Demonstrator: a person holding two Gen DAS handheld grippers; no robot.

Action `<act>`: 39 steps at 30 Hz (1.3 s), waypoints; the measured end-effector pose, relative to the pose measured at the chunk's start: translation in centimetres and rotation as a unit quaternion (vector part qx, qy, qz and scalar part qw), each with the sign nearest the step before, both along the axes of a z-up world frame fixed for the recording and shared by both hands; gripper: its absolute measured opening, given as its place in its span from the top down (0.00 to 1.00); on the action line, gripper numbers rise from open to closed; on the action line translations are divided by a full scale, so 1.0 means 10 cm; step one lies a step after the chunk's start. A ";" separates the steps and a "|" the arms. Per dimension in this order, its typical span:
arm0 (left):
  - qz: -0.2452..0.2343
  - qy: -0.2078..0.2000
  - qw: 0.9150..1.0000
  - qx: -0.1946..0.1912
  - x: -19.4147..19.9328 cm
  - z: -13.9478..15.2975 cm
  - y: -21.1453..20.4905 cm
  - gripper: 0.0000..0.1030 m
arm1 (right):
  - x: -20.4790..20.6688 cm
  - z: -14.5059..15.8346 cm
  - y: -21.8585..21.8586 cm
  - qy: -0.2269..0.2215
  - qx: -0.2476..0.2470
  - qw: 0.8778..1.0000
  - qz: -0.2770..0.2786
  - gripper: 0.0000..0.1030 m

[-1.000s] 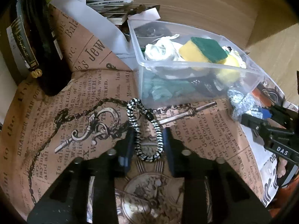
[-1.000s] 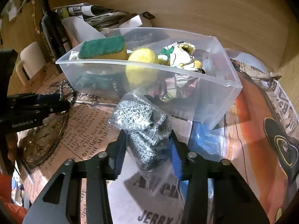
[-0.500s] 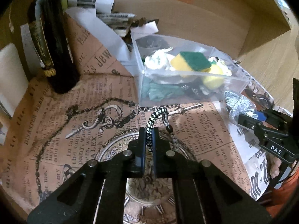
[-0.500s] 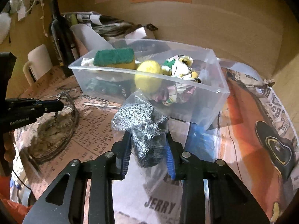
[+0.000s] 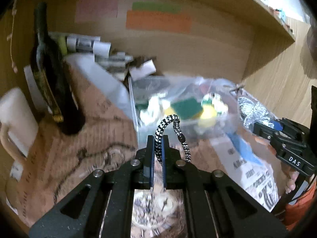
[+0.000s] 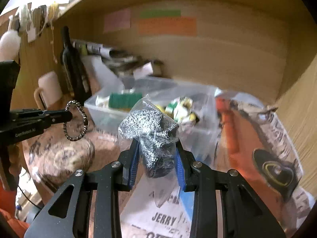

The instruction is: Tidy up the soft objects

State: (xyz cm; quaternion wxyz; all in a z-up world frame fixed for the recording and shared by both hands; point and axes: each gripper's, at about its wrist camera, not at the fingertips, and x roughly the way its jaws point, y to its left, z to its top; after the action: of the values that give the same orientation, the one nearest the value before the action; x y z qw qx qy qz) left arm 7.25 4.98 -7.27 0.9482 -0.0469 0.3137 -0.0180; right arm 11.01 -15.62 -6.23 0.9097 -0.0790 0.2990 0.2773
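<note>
My left tongs [image 5: 157, 144] pinch a black-and-white braided hair tie [image 5: 170, 127] in front of the clear plastic bin [image 5: 136, 107]. My right tongs [image 6: 156, 156] clamp a bagged grey knit cloth [image 6: 152, 130] just before that bin.

One hair tie [image 5: 172, 132], one bagged grey cloth [image 6: 156, 138], one clear bin [image 6: 111, 111], one bottle [image 5: 52, 75], one mug [image 5: 15, 117].

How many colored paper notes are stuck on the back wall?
3. The pink note is on the left, the green note sits beside it, and the orange note is right under the green one. None seem hidden.
</note>
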 end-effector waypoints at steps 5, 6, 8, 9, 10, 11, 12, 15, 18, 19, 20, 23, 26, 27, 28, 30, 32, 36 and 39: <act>0.007 -0.023 1.000 -0.006 0.19 0.17 0.05 0.95 | 0.08 0.18 -0.05 -0.030 0.016 0.999 -0.012 0.71; 0.009 -0.026 1.000 -0.008 0.23 0.20 0.07 0.95 | 0.10 0.21 -0.05 -0.034 0.019 0.999 -0.015 0.71; 0.010 -0.031 0.999 -0.010 0.33 0.23 0.11 0.95 | 0.16 0.27 -0.06 -0.041 0.025 0.999 -0.020 0.71; 0.011 -0.033 0.999 -0.010 0.36 0.25 0.12 0.95 | 0.20 0.29 -0.06 -0.045 0.028 0.998 -0.022 0.71; 0.012 -0.034 0.999 -0.010 0.40 0.26 0.12 0.95 | 0.24 0.31 -0.05 -0.049 0.029 0.998 -0.024 0.71; 0.014 -0.035 0.999 -0.009 0.45 0.27 0.13 0.95 | 0.26 0.32 -0.05 -0.051 0.030 0.998 -0.026 0.71; 0.014 -0.036 0.999 -0.010 0.49 0.28 0.13 0.95 | 0.29 0.34 -0.04 -0.055 0.029 0.998 -0.027 0.71; 0.016 -0.037 0.999 -0.008 0.62 0.30 0.13 0.95 | 0.38 0.37 0.00 -0.062 0.028 0.997 -0.028 0.71; 0.016 -0.034 0.999 -0.008 0.75 0.30 0.12 0.95 | 0.50 0.36 0.07 -0.060 0.027 0.997 -0.027 0.71; 0.017 -0.032 0.999 -0.008 0.80 0.29 0.12 0.95 | 0.56 0.34 0.10 -0.058 0.025 0.998 -0.026 0.71; 0.018 -0.030 0.999 -0.007 0.85 0.28 0.12 0.95 | 0.58 0.33 0.11 -0.057 0.024 0.998 -0.025 0.71; 0.020 -0.022 1.000 -0.004 1.01 0.23 0.12 0.95 | 0.71 0.27 0.20 -0.045 0.018 0.999 -0.021 0.71; 0.022 -0.008 1.000 -0.003 1.15 0.13 0.12 0.95 | 0.84 0.17 0.30 -0.033 0.008 0.999 -0.020 0.71; 0.023 -0.003 1.000 -0.001 1.19 0.10 0.11 0.95 | 0.88 0.13 0.32 -0.026 0.007 0.999 -0.019 0.71; 0.021 0.003 1.000 0.000 1.23 0.06 0.11 0.95 | 0.93 0.08 0.34 -0.018 0.009 1.000 -0.022 0.71; 0.016 0.019 1.000 0.001 1.31 -0.04 0.09 0.95 | 0.99 0.00 0.37 -0.003 0.008 1.000 -0.021 0.70; 0.012 0.033 0.999 0.000 1.36 -0.11 0.08 0.95 | 1.04 -0.09 0.42 0.013 0.001 1.000 -0.015 0.68; 0.003 0.050 0.999 -0.006 1.40 -0.19 0.08 0.85 | 1.08 -0.20 0.47 0.033 -0.021 0.999 -0.012 0.63; 0.000 0.052 0.999 -0.012 1.36 -0.19 0.10 0.72 | 1.07 -0.20 0.44 0.038 -0.018 0.999 -0.011 0.50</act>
State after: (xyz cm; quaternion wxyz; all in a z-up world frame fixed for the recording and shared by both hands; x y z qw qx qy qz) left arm 20.83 5.94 -9.14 0.9302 -0.0588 0.3619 -0.0193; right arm 21.69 -11.19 -8.28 0.8990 -0.0815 0.3389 0.2650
